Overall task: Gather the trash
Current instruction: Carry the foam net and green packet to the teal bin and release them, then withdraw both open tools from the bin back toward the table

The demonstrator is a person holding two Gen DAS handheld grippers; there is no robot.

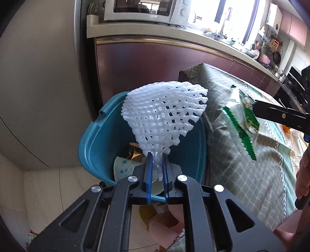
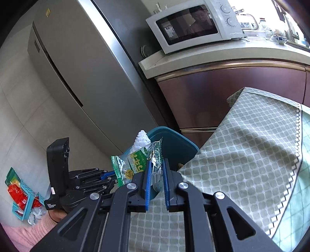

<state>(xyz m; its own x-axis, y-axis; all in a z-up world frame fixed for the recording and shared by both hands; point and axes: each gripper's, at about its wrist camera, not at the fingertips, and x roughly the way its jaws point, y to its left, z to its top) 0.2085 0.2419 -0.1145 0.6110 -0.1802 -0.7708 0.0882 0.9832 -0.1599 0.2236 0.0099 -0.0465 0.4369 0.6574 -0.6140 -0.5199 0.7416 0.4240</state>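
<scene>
Some trash already lies in the bin. The left gripper clenches a net above the bin; the right gripper grasps a wrapper beside the bin, both not yet dropped.

Left wrist fisheye: angled down along its fingers, close above teal bin, table right of frame. Right wrist fisheye: angled down over table, bin at centre, further off. Shared: bin, table, microwave, fridge.
</scene>
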